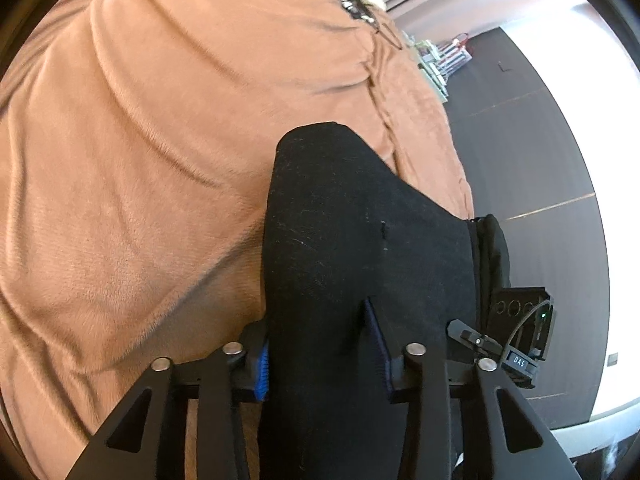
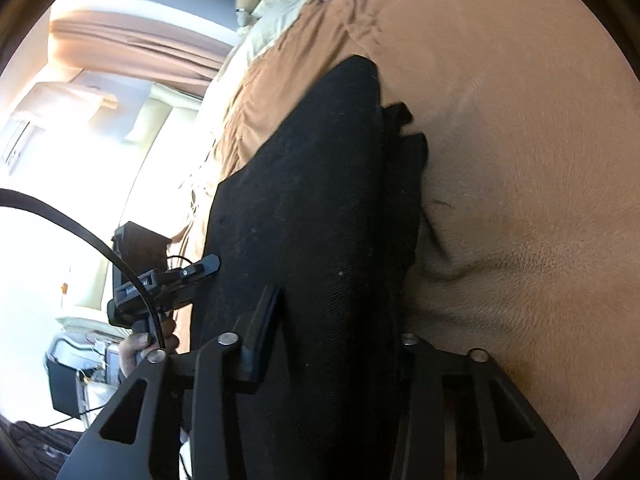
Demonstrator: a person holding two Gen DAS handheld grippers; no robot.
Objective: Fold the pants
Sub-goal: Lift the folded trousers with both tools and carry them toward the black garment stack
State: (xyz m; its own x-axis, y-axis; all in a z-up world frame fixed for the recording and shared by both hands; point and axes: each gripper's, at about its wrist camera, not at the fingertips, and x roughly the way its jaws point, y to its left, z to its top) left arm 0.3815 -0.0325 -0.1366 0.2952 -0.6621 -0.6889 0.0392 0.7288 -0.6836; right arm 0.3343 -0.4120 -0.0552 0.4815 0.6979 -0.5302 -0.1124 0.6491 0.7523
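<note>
Left wrist view, both tongs (image 1: pixel 320 344) (image 2: pixel 336 332) clamping black pants (image 1: pixel 360 220), brown blanket (image 1: pixel 140 140) beneath, dark floor (image 1: pixel 520 140) beside.

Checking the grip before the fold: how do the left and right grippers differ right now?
The left gripper shows blue pads on both fingers; the right gripper shows one plain black finger, its other hidden behind cloth. Both have the black pants between their fingers, above the brown blanket.

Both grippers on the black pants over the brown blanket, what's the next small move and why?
Probably carry the gripped edge forward together and lay it over the far part. The left gripper and right gripper each have black pants between their fingers, and the cloth stretches ahead onto the brown blanket, so the fold looks unfinished.
</note>
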